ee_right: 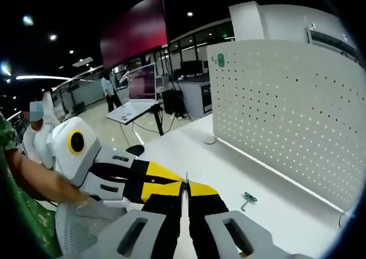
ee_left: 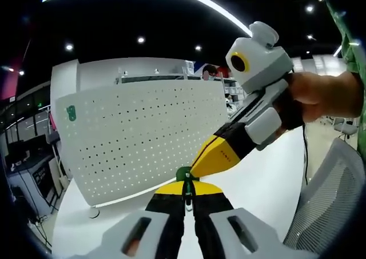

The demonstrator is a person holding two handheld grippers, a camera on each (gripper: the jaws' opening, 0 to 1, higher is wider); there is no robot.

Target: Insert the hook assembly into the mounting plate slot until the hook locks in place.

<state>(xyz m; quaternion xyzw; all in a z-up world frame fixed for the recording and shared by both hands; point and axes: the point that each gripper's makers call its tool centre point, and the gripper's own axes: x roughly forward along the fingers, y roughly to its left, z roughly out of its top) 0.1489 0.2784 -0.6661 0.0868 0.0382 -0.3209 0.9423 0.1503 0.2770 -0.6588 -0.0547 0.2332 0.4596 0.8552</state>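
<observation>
The white perforated mounting plate (ee_left: 143, 139) stands upright on the table, also visible as the mounting plate (ee_right: 286, 110). My left gripper (ee_left: 186, 188) is shut on a hook assembly with a green head (ee_left: 184, 174), held in the air in front of the plate. My right gripper (ee_left: 200, 166) comes in from the right, and its yellow tip touches that green head. In the right gripper view my right gripper (ee_right: 186, 189) is shut on a thin metal rod (ee_right: 186, 180). My left gripper (ee_right: 163, 179) meets it from the left. A second green hook piece (ee_right: 249, 200) lies on the table.
The white table (ee_left: 269, 179) runs along the foot of the plate, which rests on a small round foot (ee_left: 93, 212). A mesh chair back (ee_left: 326, 207) is at the right. A hand (ee_left: 320, 96) holds the right gripper. Desks, a monitor (ee_right: 142, 83) and a person (ee_right: 108, 90) are farther off.
</observation>
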